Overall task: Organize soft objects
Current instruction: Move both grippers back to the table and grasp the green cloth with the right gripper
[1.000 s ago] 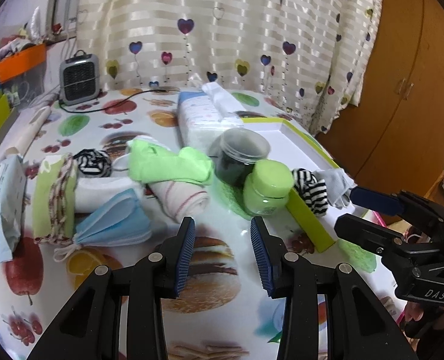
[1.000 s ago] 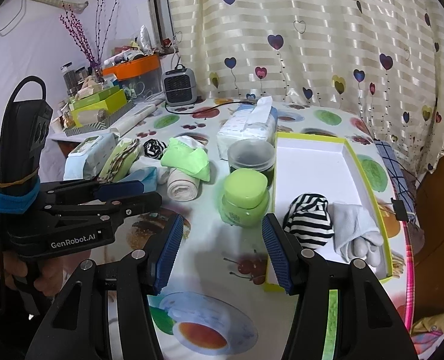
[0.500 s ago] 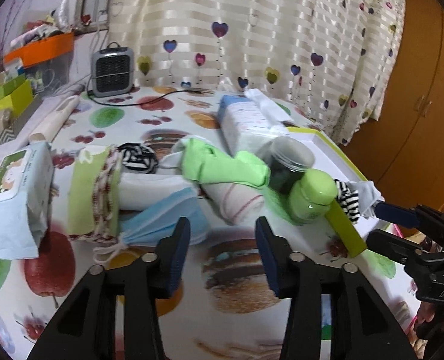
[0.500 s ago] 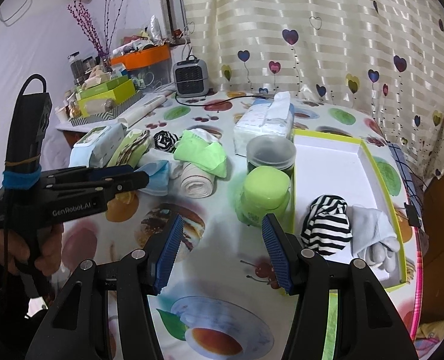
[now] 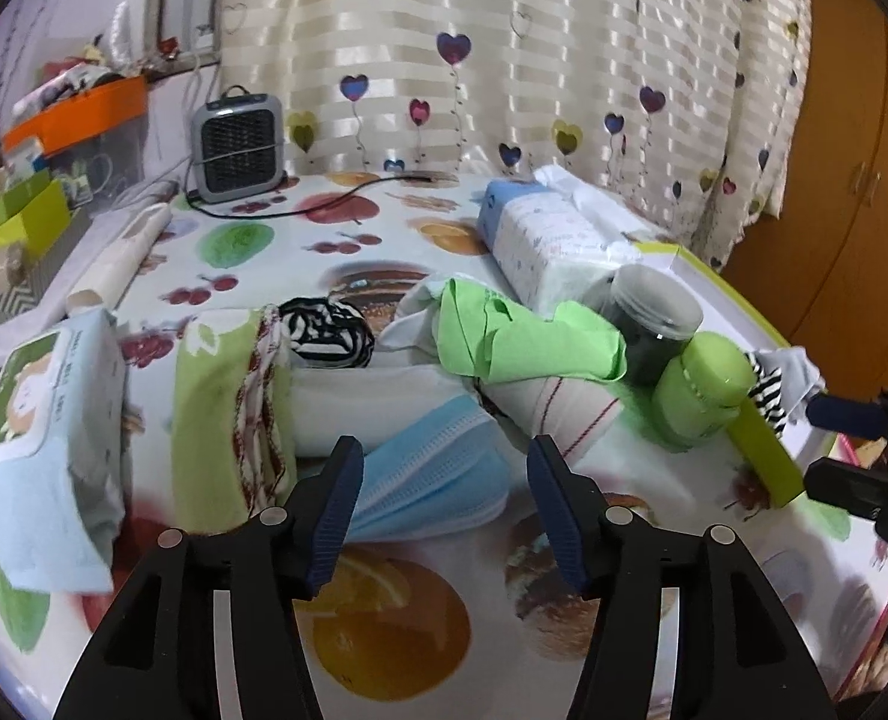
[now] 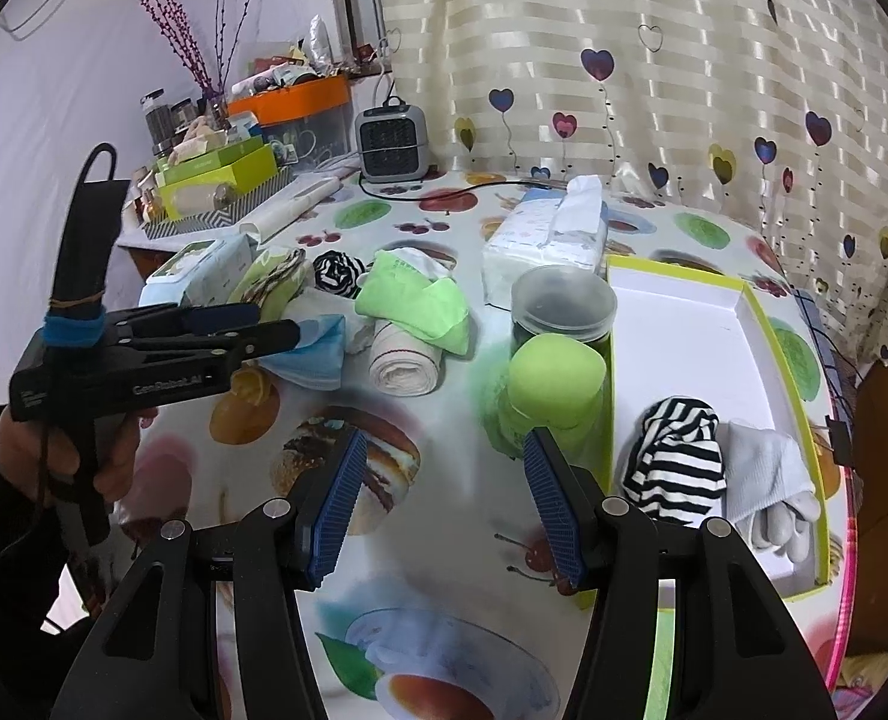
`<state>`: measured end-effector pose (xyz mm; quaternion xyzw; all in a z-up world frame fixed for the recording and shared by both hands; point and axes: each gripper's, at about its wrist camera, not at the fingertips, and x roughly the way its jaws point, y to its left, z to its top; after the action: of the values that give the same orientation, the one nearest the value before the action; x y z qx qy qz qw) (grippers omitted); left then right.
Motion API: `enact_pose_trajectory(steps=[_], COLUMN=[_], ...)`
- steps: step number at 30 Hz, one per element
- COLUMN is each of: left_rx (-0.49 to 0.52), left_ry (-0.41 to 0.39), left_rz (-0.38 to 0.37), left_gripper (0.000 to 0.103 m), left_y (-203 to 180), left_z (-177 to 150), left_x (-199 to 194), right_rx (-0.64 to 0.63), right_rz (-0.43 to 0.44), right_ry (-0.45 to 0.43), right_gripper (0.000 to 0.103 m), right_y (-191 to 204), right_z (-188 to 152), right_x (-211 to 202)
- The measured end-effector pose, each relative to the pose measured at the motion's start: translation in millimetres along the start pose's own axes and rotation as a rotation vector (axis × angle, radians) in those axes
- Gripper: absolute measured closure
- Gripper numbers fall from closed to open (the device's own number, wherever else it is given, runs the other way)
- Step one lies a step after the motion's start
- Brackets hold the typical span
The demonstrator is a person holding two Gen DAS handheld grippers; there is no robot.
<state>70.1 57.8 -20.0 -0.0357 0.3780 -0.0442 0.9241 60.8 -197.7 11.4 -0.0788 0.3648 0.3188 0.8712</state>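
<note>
A blue face mask (image 5: 432, 468) lies on the fruit-print tablecloth, and my left gripper (image 5: 444, 480) hovers just over it. Its jaws are opening wide, with the mask between the fingertips and the pads not pressing it. Behind the mask are a folded white cloth (image 5: 372, 402), a green cloth (image 5: 528, 342), a rolled white towel (image 5: 558, 414) and a striped sock (image 5: 324, 330). My right gripper (image 6: 444, 492) stands open over bare tablecloth with nothing in it. The white tray (image 6: 762, 324) with a yellow-green rim holds a striped sock (image 6: 678, 462) and a grey sock (image 6: 768, 480).
A green-lidded jar (image 6: 555, 384) and a dark jar (image 6: 564, 312) stand against the tray's left wall. A tissue pack (image 6: 552, 240) and a small heater (image 6: 393, 141) sit further back. A wipes pack (image 5: 48, 432) and a green towel (image 5: 216, 408) lie left.
My left gripper has moved left and forward to the blue mask, and its jaws have spread wider. The right gripper has crept slightly forward with its jaws unchanged.
</note>
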Motion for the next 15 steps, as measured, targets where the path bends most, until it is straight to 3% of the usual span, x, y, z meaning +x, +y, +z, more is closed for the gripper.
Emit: enact_pose_trajectory(steps=[5, 15], left_rx=[0.045, 0.024], left_ry=[0.038, 0.069], left_rz=[-0.011, 0.000], left_gripper=[0.046, 0.046], left_y=[-3, 7], left_z=[-2, -8], left_x=[17, 34], right_rx=[-0.008, -0.066], right_rz=[0.004, 0.025], right_ry=[0.011, 0.007], right_gripper=[0.047, 0.047], right_y=[2, 11], right_z=[5, 34], right_x=[8, 34])
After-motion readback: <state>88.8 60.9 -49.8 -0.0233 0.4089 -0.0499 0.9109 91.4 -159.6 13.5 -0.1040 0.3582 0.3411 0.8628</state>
